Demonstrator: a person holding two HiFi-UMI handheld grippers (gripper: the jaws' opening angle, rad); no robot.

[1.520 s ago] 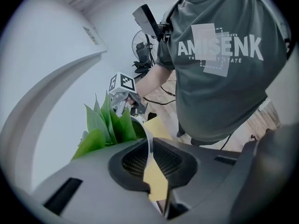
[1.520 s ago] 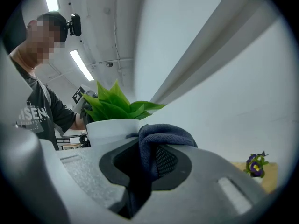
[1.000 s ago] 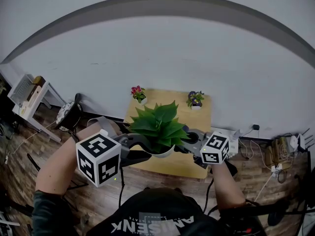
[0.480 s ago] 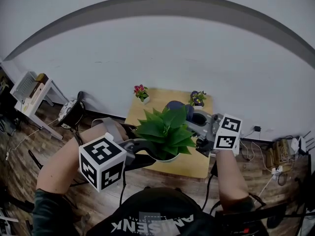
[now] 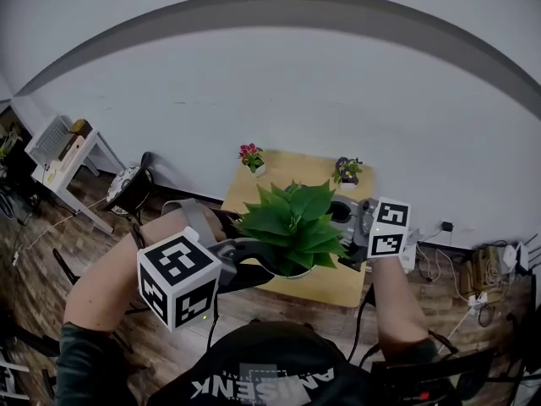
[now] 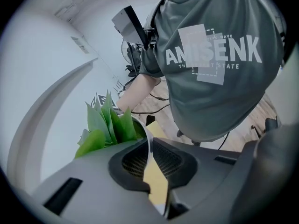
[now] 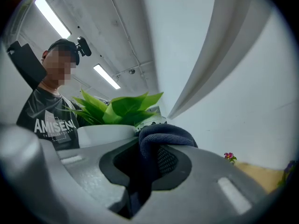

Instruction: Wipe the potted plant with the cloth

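Head view shows the potted plant [image 5: 296, 222] held over the wooden table [image 5: 334, 284], its white pot rim clamped between the left gripper's [image 6: 149, 147] jaws. Just beside the leaves, the right gripper [image 7: 149, 155] pinches the dark blue cloth [image 7: 166, 135].

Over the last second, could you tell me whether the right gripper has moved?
Yes. The right gripper, holding the cloth, has risen from the table's near edge towards the purple-flowered pot.
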